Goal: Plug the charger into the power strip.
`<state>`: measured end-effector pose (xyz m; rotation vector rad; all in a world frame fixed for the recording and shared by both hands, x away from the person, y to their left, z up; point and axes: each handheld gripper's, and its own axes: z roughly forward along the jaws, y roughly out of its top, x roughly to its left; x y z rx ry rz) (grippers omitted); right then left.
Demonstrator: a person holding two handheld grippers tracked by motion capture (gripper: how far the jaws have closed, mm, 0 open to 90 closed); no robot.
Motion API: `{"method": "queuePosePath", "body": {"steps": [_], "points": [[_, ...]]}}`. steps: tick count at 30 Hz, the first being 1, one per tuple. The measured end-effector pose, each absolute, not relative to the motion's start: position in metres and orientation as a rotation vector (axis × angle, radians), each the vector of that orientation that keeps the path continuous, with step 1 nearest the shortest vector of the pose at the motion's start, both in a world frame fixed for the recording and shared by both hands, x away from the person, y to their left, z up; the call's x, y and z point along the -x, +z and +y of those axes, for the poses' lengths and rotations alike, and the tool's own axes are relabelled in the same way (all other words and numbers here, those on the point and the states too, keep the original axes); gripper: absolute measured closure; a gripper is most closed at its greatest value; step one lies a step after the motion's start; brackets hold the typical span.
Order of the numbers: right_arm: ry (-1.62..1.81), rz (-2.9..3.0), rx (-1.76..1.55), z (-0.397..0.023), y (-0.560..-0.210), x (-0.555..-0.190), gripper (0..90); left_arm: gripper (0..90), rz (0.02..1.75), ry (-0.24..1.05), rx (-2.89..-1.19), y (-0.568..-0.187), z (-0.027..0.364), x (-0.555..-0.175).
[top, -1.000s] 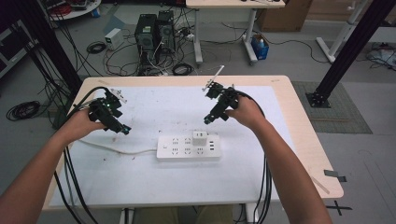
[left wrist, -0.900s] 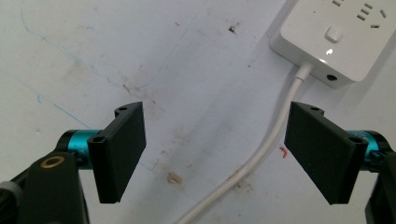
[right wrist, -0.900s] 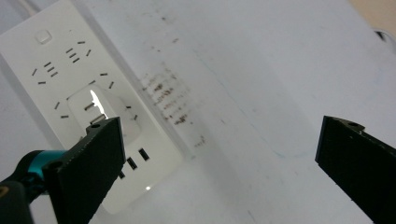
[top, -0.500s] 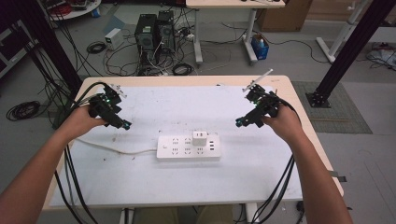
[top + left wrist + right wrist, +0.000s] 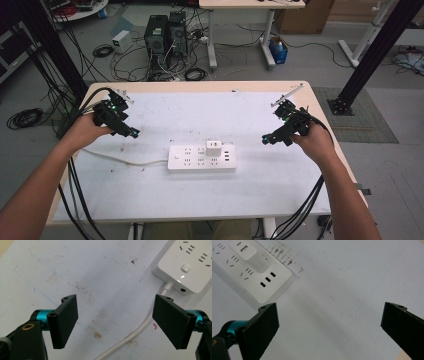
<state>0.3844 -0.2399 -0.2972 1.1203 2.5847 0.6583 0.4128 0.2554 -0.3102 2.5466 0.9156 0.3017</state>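
power strip (image 5: 201, 158) cut off in gripper views; left gripper (image 5: 115, 322), right gripper (image 5: 329, 327) jaws open, empty.

Power strip (image 5: 201, 158) on white table (image 5: 210, 110)

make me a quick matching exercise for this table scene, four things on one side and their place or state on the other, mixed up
Things:
1. left gripper
2. right gripper
3. white charger
4. power strip cable

Places or states:
A. plugged into the power strip
B. open, near the table's right edge
C. runs off the strip's left end
D. open, over the table's left side

Pairs: 1-D, 2-B, 3-A, 4-C
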Motion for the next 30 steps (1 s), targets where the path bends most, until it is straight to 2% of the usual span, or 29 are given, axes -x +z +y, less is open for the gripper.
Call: {"method": "queuePosePath", "body": {"steps": [9, 30], "points": [[0.658, 2.602, -1.123, -0.231, -0.311, -0.388, 0.9, 20.8, 0.941, 0.313, -2.515, -0.316, 0.262, -0.411], [0.667, 2.595, -1.149, -0.240, -0.315, -0.385, 0.9, 20.8, 0.953, 0.304, -2.506, -0.320, 0.258, -0.416]]}}
